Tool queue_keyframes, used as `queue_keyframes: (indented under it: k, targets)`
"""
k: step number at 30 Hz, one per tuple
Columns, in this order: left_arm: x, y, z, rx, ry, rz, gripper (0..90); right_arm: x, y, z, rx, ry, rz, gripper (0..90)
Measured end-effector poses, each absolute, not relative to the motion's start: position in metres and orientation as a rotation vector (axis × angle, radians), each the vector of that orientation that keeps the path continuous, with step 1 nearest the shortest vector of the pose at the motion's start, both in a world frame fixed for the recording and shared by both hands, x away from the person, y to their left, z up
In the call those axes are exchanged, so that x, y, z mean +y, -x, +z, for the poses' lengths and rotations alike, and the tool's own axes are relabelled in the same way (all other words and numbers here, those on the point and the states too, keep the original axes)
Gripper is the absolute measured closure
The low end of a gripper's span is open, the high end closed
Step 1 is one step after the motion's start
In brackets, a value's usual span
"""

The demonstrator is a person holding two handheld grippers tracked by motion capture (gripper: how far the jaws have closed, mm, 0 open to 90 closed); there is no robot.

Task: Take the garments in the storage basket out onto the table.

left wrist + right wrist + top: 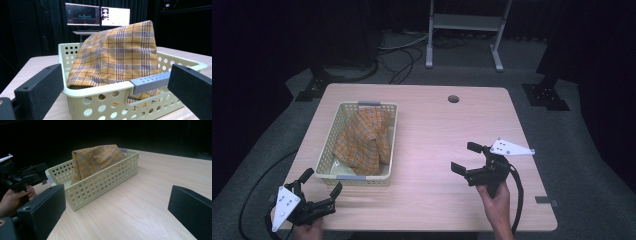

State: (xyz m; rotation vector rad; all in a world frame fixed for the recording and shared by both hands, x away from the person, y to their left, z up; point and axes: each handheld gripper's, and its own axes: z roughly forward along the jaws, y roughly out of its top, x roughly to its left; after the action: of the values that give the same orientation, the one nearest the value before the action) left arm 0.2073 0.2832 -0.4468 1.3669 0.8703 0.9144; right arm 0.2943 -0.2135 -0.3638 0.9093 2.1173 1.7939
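- Since the plaid cloth [363,139] is what both my grippers face, I start there: it lies heaped inside the basket [325,150], humped above the rim, untouched by either tool.
- The basket itself sits on the table [437,125]; a grey handle clip [150,81] sits on its near rim.
- My left gripper [319,191] hovers just in front of the basket's near end, jaws spread wide and holding nothing.
- My right gripper [467,157] stands well apart from the basket, off its long side, jaws also wide and empty.
- As I judge it, nothing is done yet: the cloth has to be reached, pinched and lifted out, so the whole job remains.
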Motion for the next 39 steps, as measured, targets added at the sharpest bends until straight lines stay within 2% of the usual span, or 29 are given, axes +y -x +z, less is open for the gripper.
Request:
queue_keyframes:
  k: [39]
  targets:
    - [0.283,-0.207,-0.447,0.871,-1.364,0.913,0.1,-0.155,-0.319,-0.360,2.291,-0.909,1.816,1.2]
